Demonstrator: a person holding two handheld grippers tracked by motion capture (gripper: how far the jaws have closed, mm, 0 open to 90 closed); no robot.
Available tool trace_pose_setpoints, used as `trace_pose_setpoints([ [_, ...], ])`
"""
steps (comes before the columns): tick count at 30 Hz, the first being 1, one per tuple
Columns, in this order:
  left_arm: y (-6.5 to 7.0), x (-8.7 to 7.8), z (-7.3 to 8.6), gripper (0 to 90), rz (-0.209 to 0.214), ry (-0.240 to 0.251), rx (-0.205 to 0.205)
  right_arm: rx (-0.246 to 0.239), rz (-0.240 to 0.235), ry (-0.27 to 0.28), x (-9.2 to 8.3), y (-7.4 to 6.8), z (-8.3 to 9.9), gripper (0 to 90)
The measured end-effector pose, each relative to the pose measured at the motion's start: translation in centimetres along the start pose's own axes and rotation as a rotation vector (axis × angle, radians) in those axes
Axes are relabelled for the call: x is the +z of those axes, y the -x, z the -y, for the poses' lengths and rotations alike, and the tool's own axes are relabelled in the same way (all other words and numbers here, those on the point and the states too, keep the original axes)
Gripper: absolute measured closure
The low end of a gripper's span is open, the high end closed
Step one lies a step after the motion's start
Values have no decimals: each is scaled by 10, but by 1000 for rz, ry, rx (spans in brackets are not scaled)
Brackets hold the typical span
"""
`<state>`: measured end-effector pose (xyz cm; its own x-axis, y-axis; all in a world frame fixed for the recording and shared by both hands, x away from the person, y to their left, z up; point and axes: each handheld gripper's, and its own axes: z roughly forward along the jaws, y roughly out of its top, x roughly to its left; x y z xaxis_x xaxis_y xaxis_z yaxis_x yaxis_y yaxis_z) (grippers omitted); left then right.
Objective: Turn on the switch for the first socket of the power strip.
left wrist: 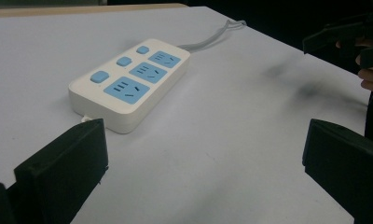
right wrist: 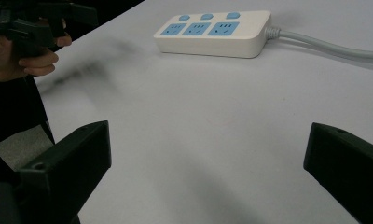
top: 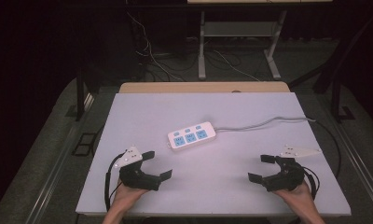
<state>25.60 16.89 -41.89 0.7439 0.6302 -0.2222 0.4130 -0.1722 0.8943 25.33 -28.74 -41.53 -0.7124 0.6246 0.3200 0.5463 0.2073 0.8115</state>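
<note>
A white power strip (top: 192, 136) with three blue sockets and three blue buttons lies near the middle of the white table top (top: 142, 112); its grey cable (top: 264, 123) runs off to the right. My left gripper (top: 156, 164) rests near the front left, open and empty, its jaws aimed toward the strip (left wrist: 131, 84). My right gripper (top: 262, 167) sits near the front right, also open and empty, with the strip (right wrist: 212, 32) far ahead of it.
The table's front edge (top: 212, 214) lies just under both hands. A wooden strip (top: 203, 87) borders the far side. Beyond it stand metal stand legs (top: 202, 51) and loose cables on the floor.
</note>
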Motion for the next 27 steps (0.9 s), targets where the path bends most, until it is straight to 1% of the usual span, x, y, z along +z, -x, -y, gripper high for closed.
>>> trace_pose_setpoints([
  [10, 1, 1, 1, 0, 8, -8, 3, 1, -4, -14, 1, -1, 1, 3],
  [20, 1, 0, 0, 0, -2, -10, -4, 13, -12, -30, 2, -1, 2, 3],
  [27, 2, -2, -2, 0, 2, -40, -6, 23, -7, -41, 0, 1, 3, 3],
])
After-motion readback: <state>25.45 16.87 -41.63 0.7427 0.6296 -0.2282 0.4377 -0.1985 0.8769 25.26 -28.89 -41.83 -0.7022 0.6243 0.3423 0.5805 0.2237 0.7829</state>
